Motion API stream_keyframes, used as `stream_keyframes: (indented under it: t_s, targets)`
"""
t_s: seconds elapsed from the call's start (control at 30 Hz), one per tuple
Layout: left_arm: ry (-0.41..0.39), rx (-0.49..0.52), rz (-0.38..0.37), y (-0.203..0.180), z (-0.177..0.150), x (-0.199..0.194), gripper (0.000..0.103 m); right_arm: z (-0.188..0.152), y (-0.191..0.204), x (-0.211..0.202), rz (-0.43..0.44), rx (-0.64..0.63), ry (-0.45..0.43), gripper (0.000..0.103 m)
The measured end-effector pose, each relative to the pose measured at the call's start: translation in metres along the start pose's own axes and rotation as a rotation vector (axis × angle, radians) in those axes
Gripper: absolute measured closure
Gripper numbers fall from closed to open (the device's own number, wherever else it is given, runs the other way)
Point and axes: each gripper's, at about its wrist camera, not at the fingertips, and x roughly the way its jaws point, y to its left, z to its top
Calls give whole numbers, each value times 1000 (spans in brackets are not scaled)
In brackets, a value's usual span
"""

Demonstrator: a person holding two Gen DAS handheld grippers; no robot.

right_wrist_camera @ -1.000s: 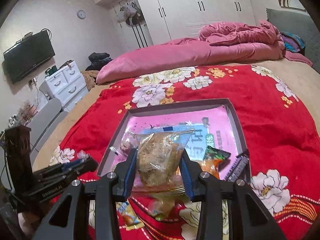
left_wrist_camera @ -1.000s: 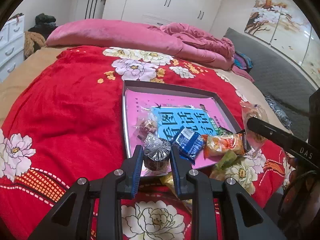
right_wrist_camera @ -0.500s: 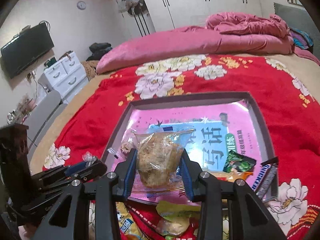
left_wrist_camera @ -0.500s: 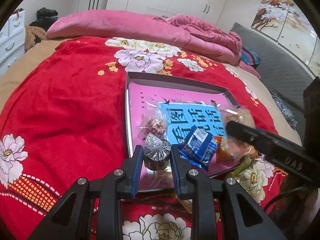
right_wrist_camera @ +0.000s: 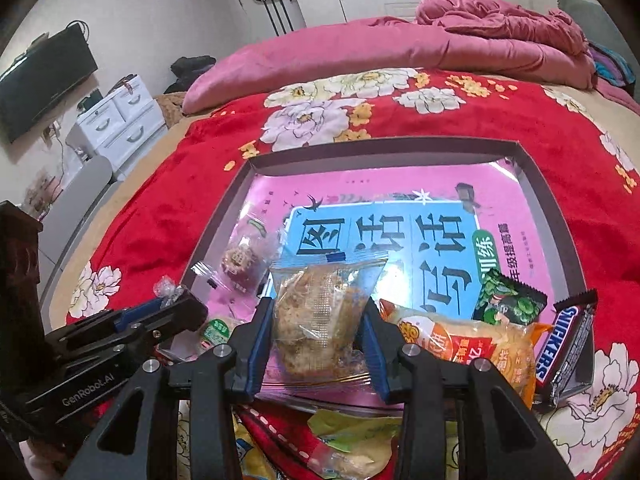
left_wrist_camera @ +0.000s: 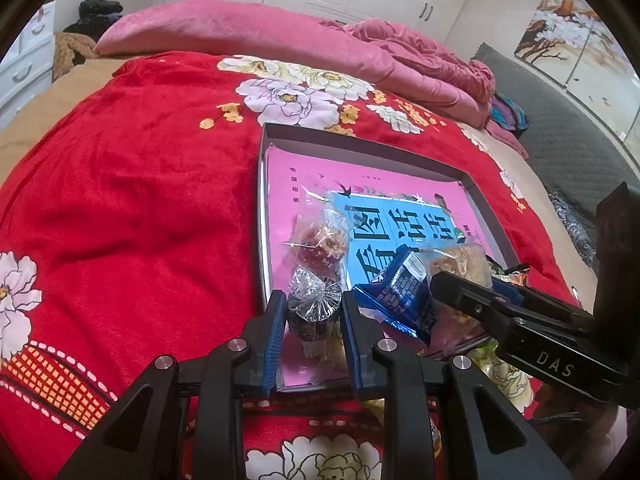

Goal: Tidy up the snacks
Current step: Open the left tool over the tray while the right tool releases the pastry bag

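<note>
I am carrying two snacks to the tray (right_wrist_camera: 536, 184) at once, so I judge the step in hand to be the drop-off. My left claw (left_wrist_camera: 314, 320) is clamping narrowly on a small foil-wrapped cake (left_wrist_camera: 313, 302), crinkled silver on top and dark round the sides, and is holding it over the tray's near left corner. My right claw (right_wrist_camera: 318, 336) is gripping a clear packet of flaky pastry (right_wrist_camera: 320, 312) by its sides, the soft film bulging between the blue ribbed pads, just above the tray's near edge. The tray is a shallow grey cardboard rectangle lying on the red flowered blanket (left_wrist_camera: 132, 200) of the bed, and a glossy pink and blue book cover is lining its floor. Inside it I am seeing a clear bag with a reddish sweet (left_wrist_camera: 320, 236), a blue wrapper (left_wrist_camera: 400, 292), an orange packet (right_wrist_camera: 472, 348), a small green pouch (right_wrist_camera: 512, 300) and a chocolate bar (right_wrist_camera: 568, 340) leaning on the right wall. Next, I reckon, both loads need lowering onto bare floor space, then the claws easing apart; the slick cover may let the packets slide. More wrappers (right_wrist_camera: 352, 440) are lying outside the tray on the blanket.
</note>
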Motion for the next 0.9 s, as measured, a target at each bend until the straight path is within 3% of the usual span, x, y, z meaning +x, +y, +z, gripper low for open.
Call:
stream_keyframes:
  t_s: [0.3,0.6,0.9]
  targets:
    - [-8,-5,-9,0,1,-2,72,1,-4,-4,-13,13,-13,57]
    - [-22,-7,-27,-1,1,-8,60,4,-11,-28,-14,38,-70,48]
    - [-63,-42,-74,3,4,-23,41,3,-20,-60,-13,62,-139,39]
